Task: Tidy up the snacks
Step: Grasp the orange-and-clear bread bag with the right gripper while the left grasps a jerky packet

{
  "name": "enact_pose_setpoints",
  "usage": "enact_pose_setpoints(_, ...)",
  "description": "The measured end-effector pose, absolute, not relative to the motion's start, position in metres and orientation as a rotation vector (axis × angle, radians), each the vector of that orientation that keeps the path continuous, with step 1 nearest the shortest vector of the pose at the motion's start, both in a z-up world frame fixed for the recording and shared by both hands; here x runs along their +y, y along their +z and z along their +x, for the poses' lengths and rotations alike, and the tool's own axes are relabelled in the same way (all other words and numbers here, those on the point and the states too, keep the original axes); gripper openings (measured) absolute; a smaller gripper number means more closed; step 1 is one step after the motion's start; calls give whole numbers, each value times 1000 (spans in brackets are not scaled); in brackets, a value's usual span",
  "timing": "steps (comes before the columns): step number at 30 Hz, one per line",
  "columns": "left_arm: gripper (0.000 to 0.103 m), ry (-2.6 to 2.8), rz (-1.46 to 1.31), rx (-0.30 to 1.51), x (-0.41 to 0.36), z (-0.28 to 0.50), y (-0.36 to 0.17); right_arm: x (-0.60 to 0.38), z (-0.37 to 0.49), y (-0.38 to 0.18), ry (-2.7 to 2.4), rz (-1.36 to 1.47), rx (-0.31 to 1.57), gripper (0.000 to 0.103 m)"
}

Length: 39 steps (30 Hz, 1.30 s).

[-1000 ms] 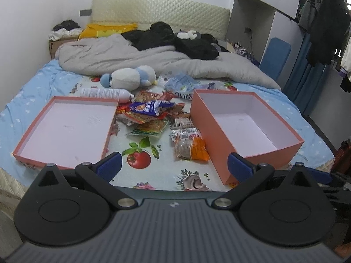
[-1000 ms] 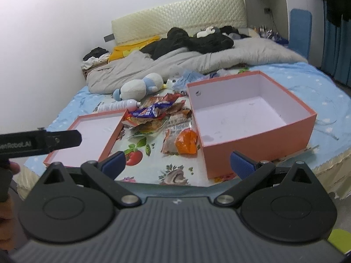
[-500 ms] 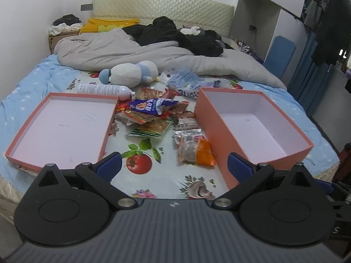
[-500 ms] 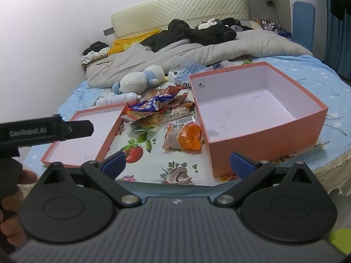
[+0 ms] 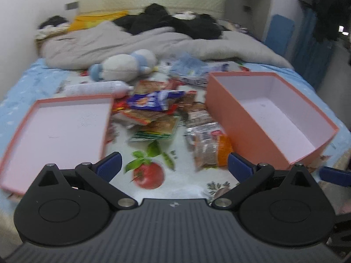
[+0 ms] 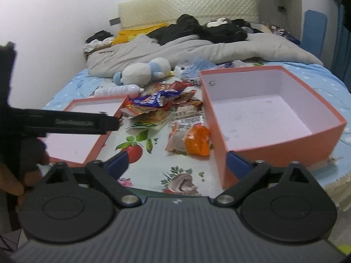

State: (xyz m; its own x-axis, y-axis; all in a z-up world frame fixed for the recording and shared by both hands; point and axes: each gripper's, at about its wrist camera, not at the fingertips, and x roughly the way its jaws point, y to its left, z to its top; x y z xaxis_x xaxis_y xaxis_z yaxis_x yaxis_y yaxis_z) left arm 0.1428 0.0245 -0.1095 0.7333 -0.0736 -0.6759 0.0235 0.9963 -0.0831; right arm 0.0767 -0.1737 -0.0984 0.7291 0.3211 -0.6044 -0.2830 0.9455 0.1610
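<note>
Jaws of both grippers, left gripper (image 5: 173, 165) and right gripper (image 6: 175, 163), hold nothing, the right's closing; ahead, snack packets (image 5: 158, 114) lie between the lid (image 5: 54, 129) and box (image 5: 269, 114), both bare.

The bed (image 5: 26, 81) carries a fruit-printed sheet (image 5: 151, 175) — on it a shallow pink lid (image 5: 19, 120), a deeper pink box (image 5: 232, 118), a snack-packet pile (image 5: 153, 109) between them — plus a plush toy (image 5: 122, 65), white bottle (image 5: 94, 88), grey duvet (image 5: 131, 43).

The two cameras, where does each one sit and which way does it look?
Left wrist: rides the left tool, looking down at the snack pile; only its open fingers show.
Right wrist: rides the right tool, jaws closing on nothing, facing the deep box; a hand shows.
Shared: both see the shallow lid and plush toy.
</note>
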Motion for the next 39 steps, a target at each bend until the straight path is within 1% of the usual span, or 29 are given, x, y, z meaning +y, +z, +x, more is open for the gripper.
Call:
enact_pose_setpoints(1,103,-70,-78,747,28,152,-116,-170,82,-102,338,56,685,79)
enact_pose_setpoints(3,103,-82,-87,761,32,171,-129,-161,91,-110,363,48,701,72)
enact_pose_setpoints(4,103,-96,-92,772,34,181,-134,-156,96,-115,371,37,705,66)
enact_pose_setpoints(5,103,-104,-91,778,37,190,-138,-151,101,-120,378,26,706,64)
enact_pose_setpoints(10,102,-84,-70,784,52,241,-160,-132,126,-142,381,-13,704,64)
enact_pose_setpoints(13,99,-119,-93,825,61,273,-177,-122,142,-153,370,-28,696,63)
enact_pose_setpoints(16,99,-122,-94,852,68,297,-193,-114,159,-163,335,-30,703,63)
enact_pose_setpoints(23,99,-65,-245,886,99,329,-218,-101,196,-186,238,-66,737,63)
enact_pose_setpoints(25,95,-43,-296,892,109,335,-223,-99,203,-191,206,-61,750,63)
enact_pose_setpoints(28,90,-3,-344,883,120,344,-229,-91,212,-197,171,-98,756,57)
enact_pose_setpoints(32,86,34,-430,880,133,356,-238,-86,218,-204,107,-150,744,57)
enact_pose_setpoints(34,80,52,-460,882,138,363,-244,-83,222,-209,91,-192,734,57)
enact_pose_setpoints(37,76,67,-502,892,140,371,-254,-83,231,-219,97,-187,770,59)
enact_pose_setpoints(39,75,90,-510,891,143,377,-258,-82,235,-223,116,-175,791,66)
